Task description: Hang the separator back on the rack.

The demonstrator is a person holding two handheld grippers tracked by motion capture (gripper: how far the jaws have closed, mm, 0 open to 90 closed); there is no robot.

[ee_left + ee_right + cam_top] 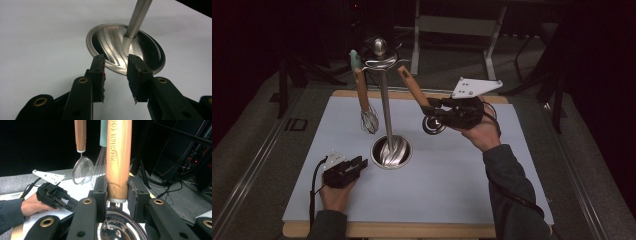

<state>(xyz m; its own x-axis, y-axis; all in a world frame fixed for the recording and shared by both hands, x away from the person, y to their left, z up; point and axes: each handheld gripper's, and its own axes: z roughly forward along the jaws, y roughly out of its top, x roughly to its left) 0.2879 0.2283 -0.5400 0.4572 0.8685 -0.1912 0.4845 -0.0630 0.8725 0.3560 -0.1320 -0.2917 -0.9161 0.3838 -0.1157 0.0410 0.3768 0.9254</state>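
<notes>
The stand (pixel 384 100) is rising from its steel base dish (pixel 150 50) — that dish is holding nothing. A whisk (pixel 367 112) is hanging there. The right gripper (pixel 432 106) is clamping the measuring spoon (pixel 433 125) by its stiff wooden handle (pixel 118 160) — light, grippy wood, likely top-heavy at the bowl. The left gripper (pixel 116 77) is resting open.

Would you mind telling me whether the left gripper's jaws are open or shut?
Open. The left gripper shows a clear gap between its jaws, with nothing between them, just short of the stand's round metal base.
</notes>
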